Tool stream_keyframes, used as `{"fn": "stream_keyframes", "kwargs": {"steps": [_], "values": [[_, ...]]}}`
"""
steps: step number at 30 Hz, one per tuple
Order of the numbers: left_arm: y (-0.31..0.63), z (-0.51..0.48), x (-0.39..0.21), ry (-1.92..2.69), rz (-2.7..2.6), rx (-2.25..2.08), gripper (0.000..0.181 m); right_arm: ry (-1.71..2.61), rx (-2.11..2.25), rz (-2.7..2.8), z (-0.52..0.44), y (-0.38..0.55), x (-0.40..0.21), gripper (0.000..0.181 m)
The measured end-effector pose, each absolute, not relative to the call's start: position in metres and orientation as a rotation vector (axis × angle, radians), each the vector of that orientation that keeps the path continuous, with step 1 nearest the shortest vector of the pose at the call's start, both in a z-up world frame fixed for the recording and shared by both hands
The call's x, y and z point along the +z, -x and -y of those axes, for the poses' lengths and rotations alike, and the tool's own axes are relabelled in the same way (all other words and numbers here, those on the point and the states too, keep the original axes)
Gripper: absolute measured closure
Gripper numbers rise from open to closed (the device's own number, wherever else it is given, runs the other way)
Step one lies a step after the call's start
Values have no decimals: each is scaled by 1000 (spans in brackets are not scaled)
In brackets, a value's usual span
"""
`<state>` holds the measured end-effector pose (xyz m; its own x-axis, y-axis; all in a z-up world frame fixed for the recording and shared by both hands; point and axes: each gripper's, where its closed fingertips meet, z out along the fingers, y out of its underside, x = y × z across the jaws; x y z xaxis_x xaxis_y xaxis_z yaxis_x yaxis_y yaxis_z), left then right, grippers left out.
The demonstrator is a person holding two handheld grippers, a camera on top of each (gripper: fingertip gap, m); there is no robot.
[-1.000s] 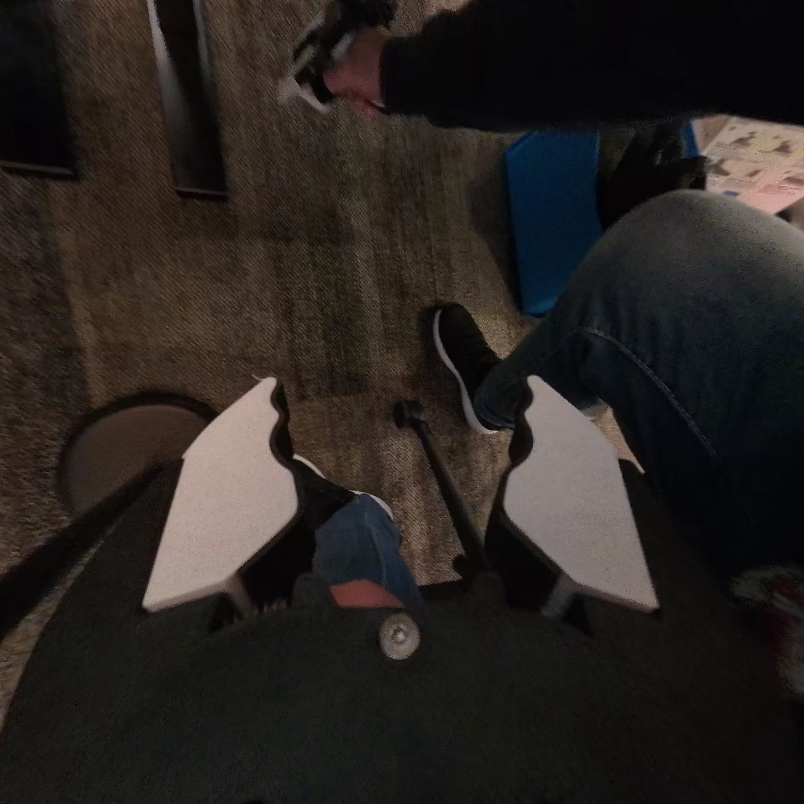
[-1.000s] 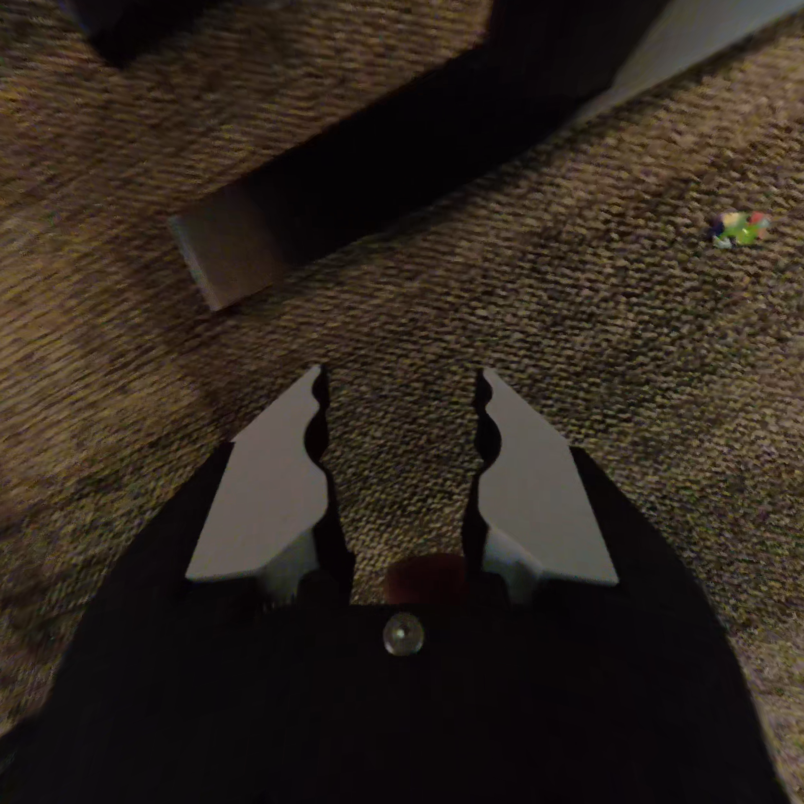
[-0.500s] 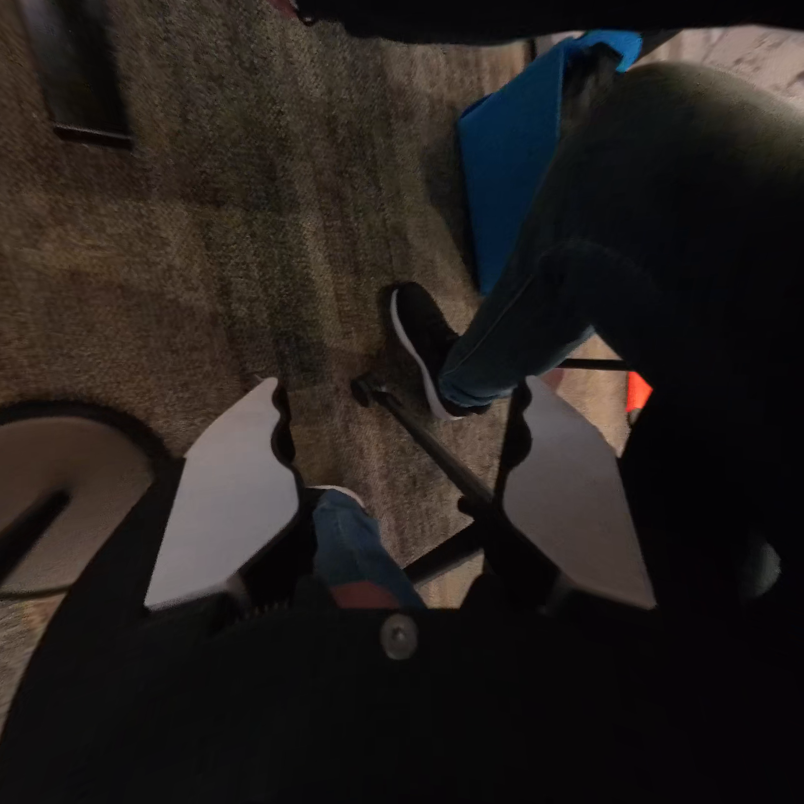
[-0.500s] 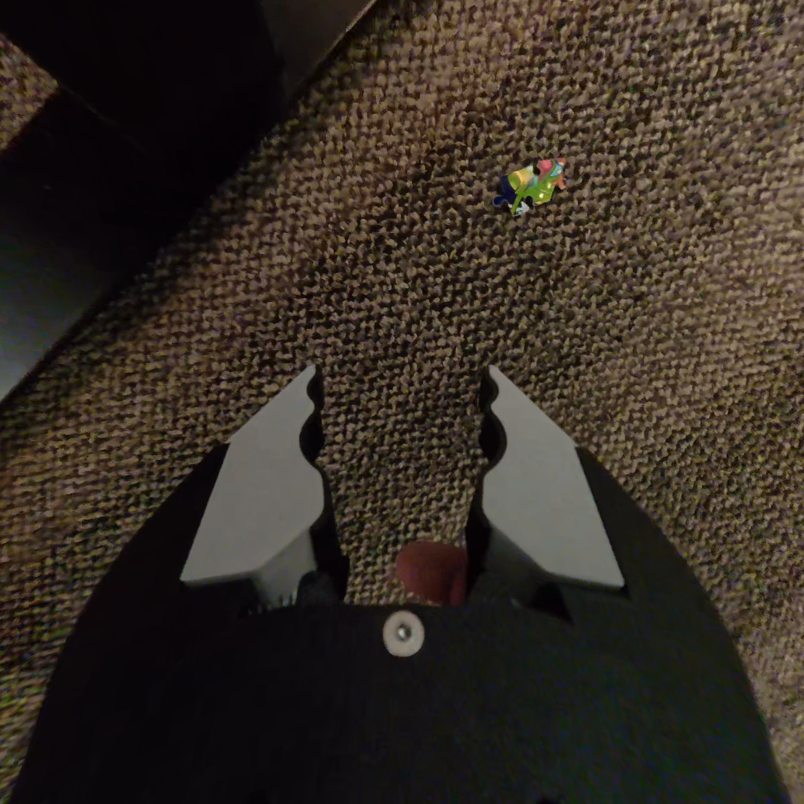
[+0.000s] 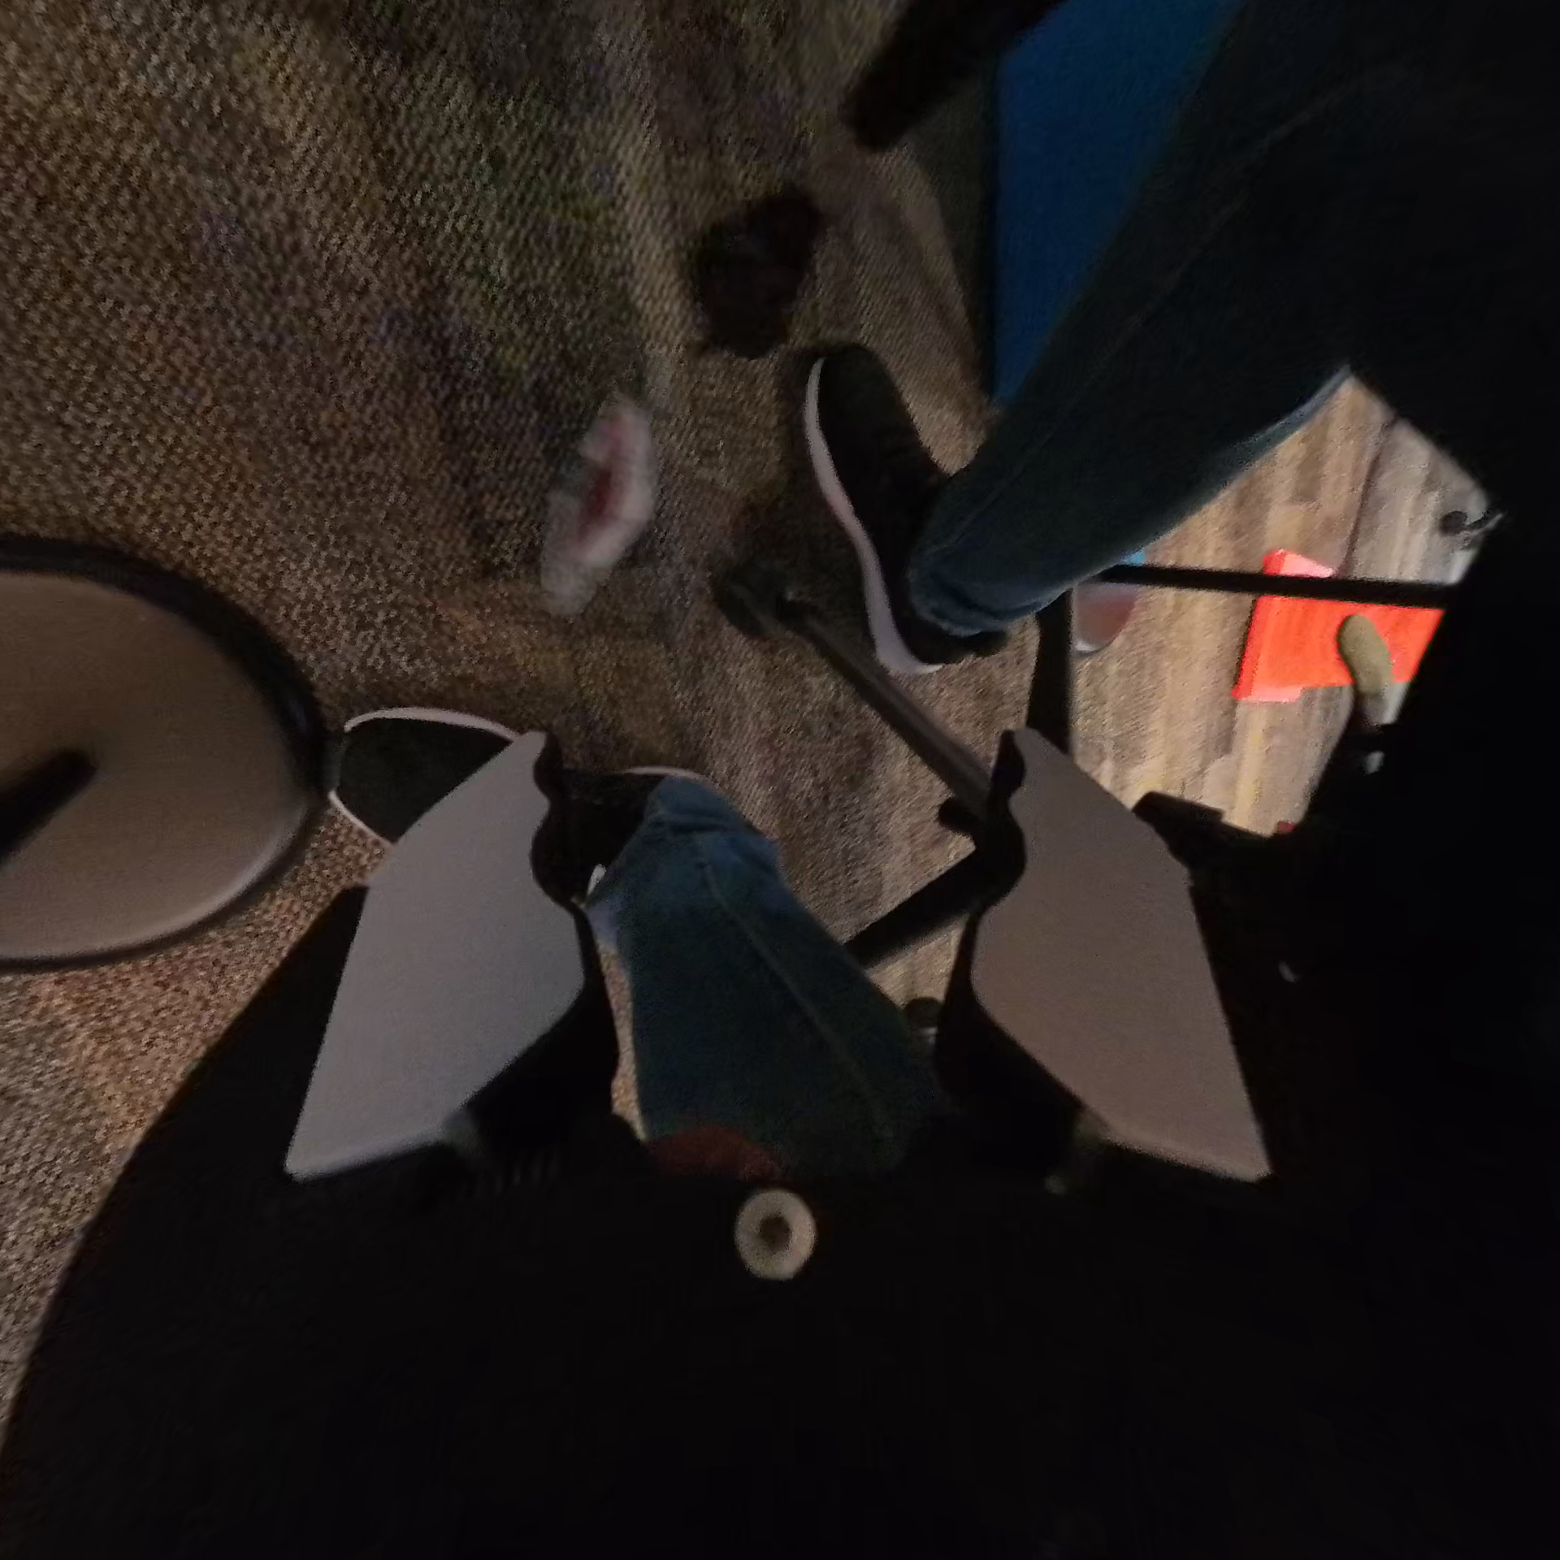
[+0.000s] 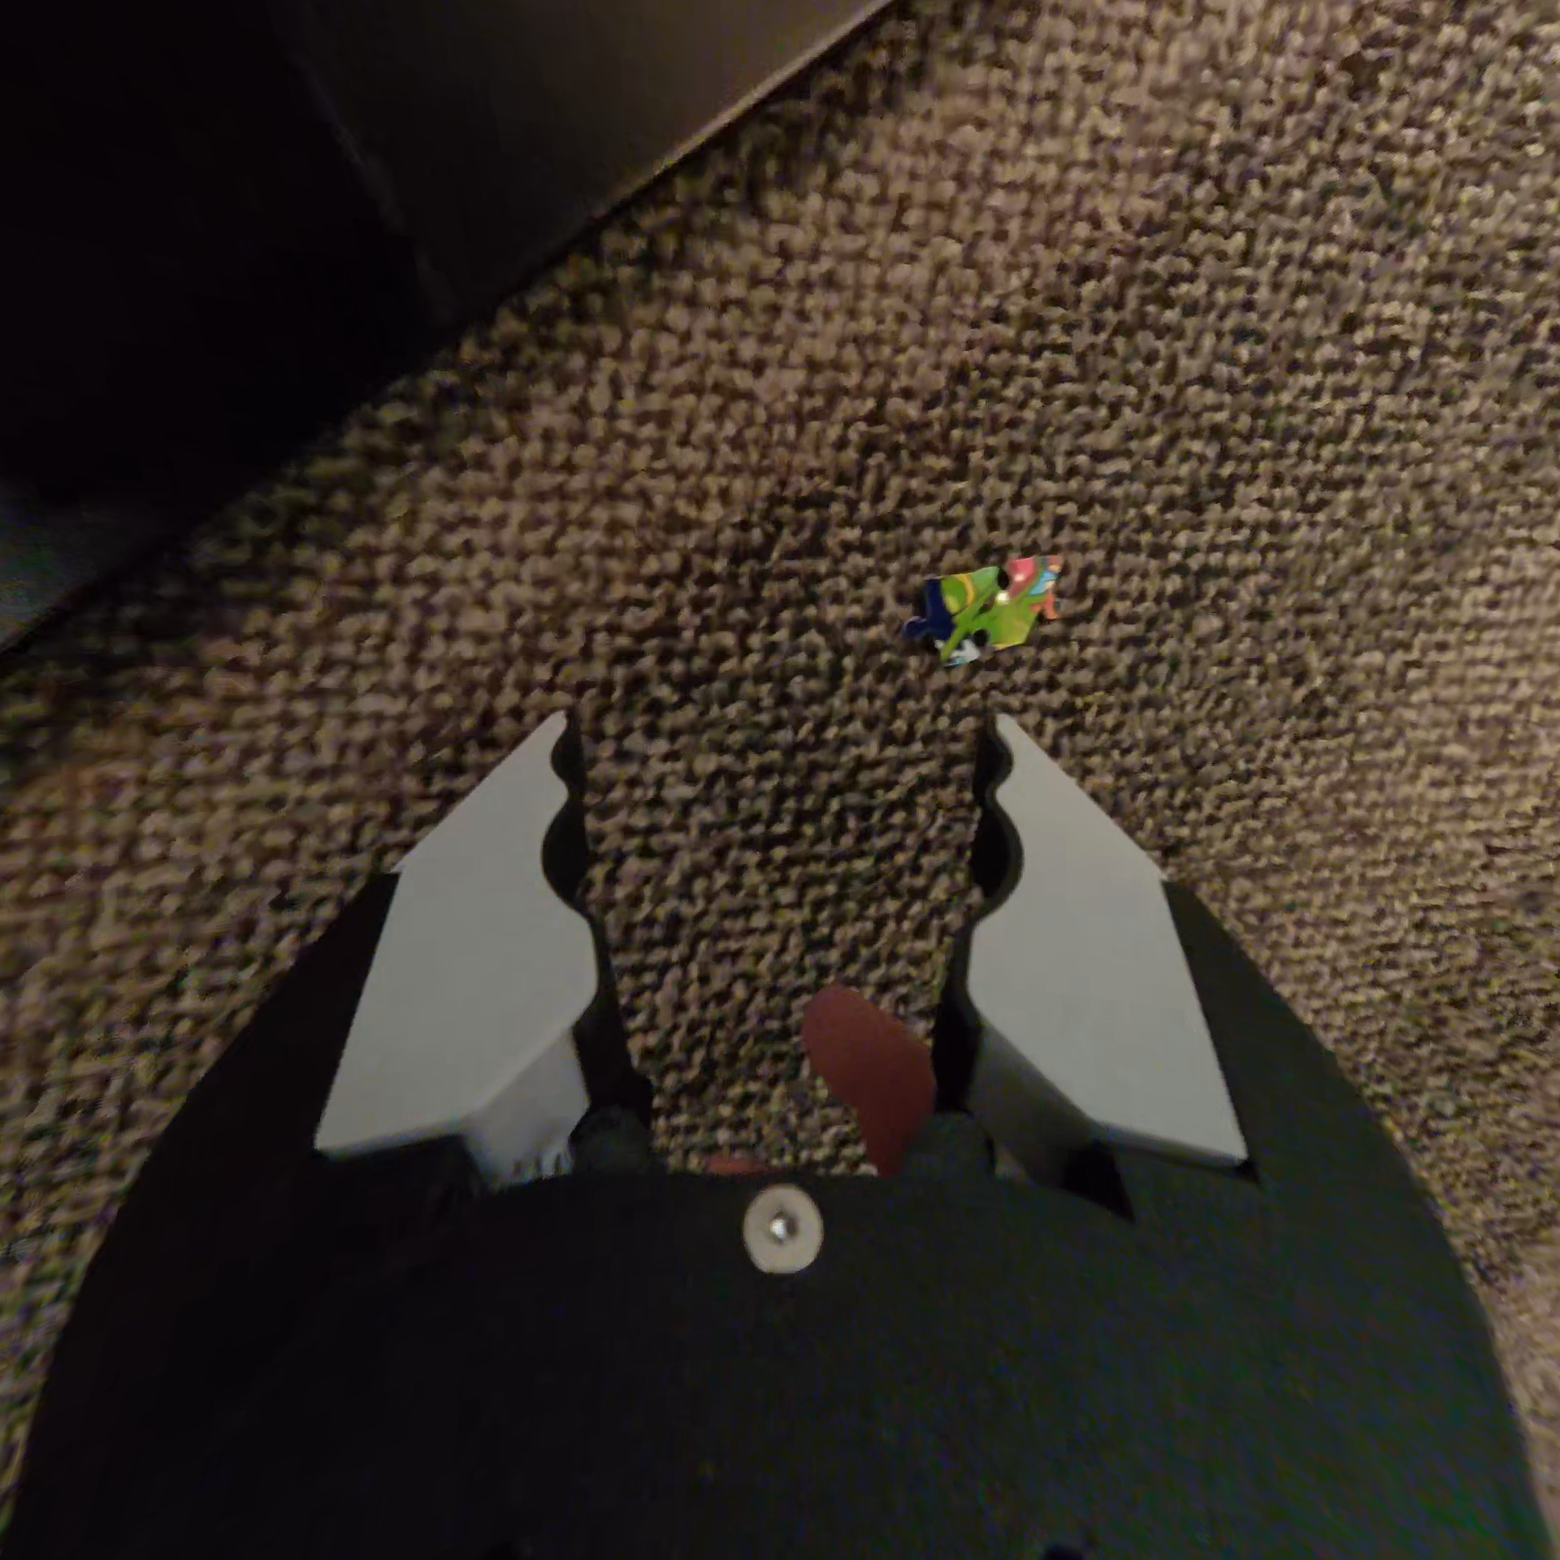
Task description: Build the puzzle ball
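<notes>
Brown carpet [image 5: 253, 253], black shoe [image 5: 869, 490], orange block [image 5: 1300, 650], round pale base [image 5: 127, 760].

Both views are dim, with a warm brownish cast. In the right wrist view the carpet [image 6: 1097, 380] is grainy but fairly sharp around the puzzle piece [image 6: 983, 609], the one brightly coloured spot; up and left of the piece a dark slab [image 6: 253, 211] falls into near-black shadow. The gripper bodies are black silhouettes without detail, and only the pale fingers [image 6: 473, 945] catch light. The left wrist view is softer: motion blur smears a pale patch [image 5: 603, 498] left of the black shoe [image 5: 869, 498]. The brightest area lies right of the shoe, around an orange block [image 5: 1300, 641]. Straight lines bow near the edges.
</notes>
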<state>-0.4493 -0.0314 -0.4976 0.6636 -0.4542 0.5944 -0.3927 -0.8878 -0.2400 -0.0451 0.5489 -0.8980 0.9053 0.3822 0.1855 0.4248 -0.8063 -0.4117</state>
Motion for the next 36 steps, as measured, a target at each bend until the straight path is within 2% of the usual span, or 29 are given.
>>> {"fn": "stream_keyframes", "kwargs": {"steps": [5,7,9,10,11,13,19,21,26,27,36], "values": [[452,37,-515,2809,-739,-1080,87,2635,-233,452,-567,19,-905,112],[455,42,-520,2815,-830,-1073,87,2639,-212,450,-571,18,-910,114],[464,50,-530,2833,-901,-1034,87,2641,-188,465,-574,14,-911,103],[468,55,-535,2855,-907,-1031,87,2663,-165,433,-575,11,-910,104],[472,59,-539,2869,-901,-1035,87,2620,-179,372,-585,9,-903,124],[477,61,-544,2881,-866,-1035,87,2620,-219,332,-592,5,-901,139],[484,63,-548,2893,-759,-1097,89,2714,-123,128,-591,15,-916,135],[483,67,-551,2892,-790,-1099,89,2736,-80,81,-590,11,-918,126],[484,66,-556,2897,-813,-1106,89,2812,12,15,-590,10,-920,132],[484,65,-555,2891,-803,-1114,89,2812,28,6,-592,10,-918,153],[489,69,-561,2909,-810,-1110,89,2868,27,-16,-595,9,-917,159]]}}
